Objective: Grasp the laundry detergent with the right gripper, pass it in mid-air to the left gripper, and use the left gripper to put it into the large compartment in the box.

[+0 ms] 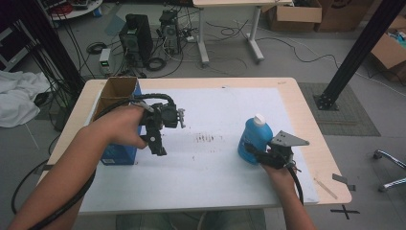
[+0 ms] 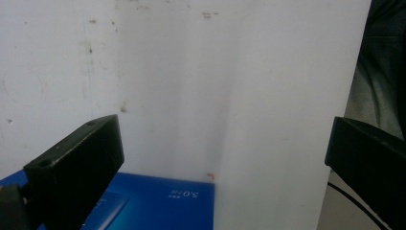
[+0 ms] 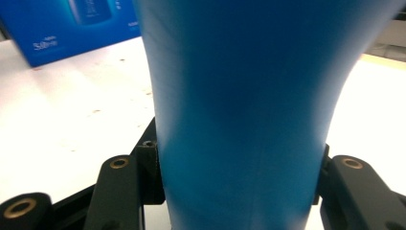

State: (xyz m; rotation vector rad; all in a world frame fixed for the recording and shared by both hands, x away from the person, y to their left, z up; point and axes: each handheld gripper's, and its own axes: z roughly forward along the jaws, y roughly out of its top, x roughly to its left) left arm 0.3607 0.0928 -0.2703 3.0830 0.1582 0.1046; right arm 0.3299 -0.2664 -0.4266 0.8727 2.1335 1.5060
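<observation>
2 grippers: right gripper (image 1: 258,154) fingers clamp the blue bottle (image 1: 254,140); left gripper (image 1: 158,143) fingers spread, holding nothing.

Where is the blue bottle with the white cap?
In the high view the blue bottle stands upright on the white mat's right side, held in the right claw, across from the blue box.

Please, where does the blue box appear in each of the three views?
High view: blue box at the table's left, open top, beside the left hand.
Left gripper view: bottom left corner, behind the left jaw.
Right gripper view: top left, behind the blue bottle.
Shared landmark: the white mat.
</observation>
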